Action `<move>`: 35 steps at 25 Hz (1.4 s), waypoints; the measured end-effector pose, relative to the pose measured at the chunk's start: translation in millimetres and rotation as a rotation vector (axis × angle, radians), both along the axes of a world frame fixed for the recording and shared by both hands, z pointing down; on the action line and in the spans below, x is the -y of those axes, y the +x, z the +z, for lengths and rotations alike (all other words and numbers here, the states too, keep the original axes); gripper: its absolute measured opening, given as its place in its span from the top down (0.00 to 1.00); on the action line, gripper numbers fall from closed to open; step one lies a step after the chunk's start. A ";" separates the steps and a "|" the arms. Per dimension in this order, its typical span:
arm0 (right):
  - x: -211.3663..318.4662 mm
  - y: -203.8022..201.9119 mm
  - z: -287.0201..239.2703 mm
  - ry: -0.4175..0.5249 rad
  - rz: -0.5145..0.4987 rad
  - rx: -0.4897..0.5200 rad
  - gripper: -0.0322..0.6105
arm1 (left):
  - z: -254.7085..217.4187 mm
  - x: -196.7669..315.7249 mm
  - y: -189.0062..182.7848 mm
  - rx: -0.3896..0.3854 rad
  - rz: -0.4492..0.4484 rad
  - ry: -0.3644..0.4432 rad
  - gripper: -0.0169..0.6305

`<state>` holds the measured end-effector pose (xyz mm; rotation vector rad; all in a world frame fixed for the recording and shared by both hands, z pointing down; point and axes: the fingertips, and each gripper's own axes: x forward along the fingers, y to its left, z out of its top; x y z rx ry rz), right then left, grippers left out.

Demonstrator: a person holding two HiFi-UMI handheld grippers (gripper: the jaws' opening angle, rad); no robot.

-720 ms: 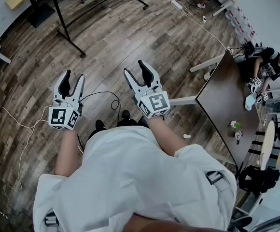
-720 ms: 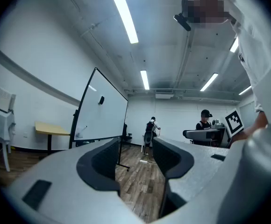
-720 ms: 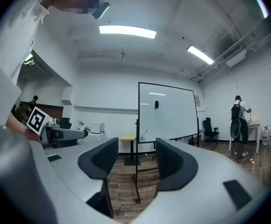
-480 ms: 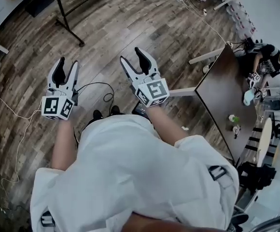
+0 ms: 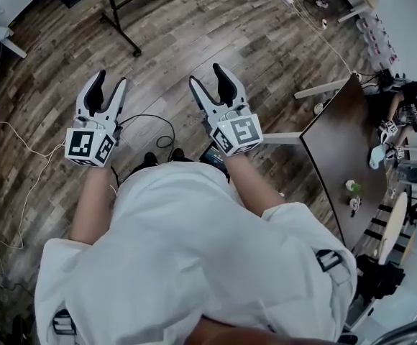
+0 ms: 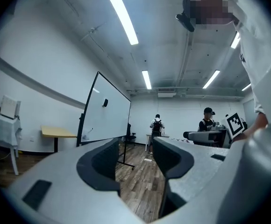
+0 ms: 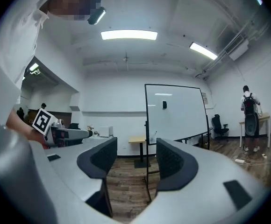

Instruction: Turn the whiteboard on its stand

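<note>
A: Counting two white plastic grippers with black ribbed pads (image 7: 172, 162): left gripper (image 5: 109, 85), right gripper (image 5: 208, 79). One glossy rectangular whiteboard (image 7: 175, 113) on a black tubular stand (image 5: 124, 19).
B: Jaws?
A: Both pairs parted, empty. Whiteboard stands well ahead on the grained wood-plank floor (image 5: 43, 121), untouched.
B: Versus earlier?
A: Yellow tabletop gone from head view; gripper spread unchanged.
</note>
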<state>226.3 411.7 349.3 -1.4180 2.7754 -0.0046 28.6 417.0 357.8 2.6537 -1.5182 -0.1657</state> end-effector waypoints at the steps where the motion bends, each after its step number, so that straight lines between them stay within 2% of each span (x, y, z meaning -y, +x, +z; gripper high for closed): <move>1: -1.8 0.3 3.6 -0.009 0.003 -0.006 0.55 | 1.8 -2.6 -0.5 0.009 -0.001 -0.003 0.65; 7: -4.1 -4.3 9.9 -0.011 0.013 -0.056 0.56 | 8.8 -15.3 -4.0 0.101 -0.002 -0.007 0.65; 11: -7.4 -2.0 10.0 0.003 0.012 -0.093 0.58 | 9.7 -18.9 -4.6 0.086 -0.018 -0.011 0.65; 18: -16.3 3.7 23.6 -0.019 0.005 -0.123 0.58 | 16.6 -26.4 4.9 0.107 -0.006 -0.014 0.65; 35: -23.4 53.3 38.2 -0.054 0.069 -0.085 0.60 | 28.8 -27.0 51.3 0.145 0.043 -0.024 0.65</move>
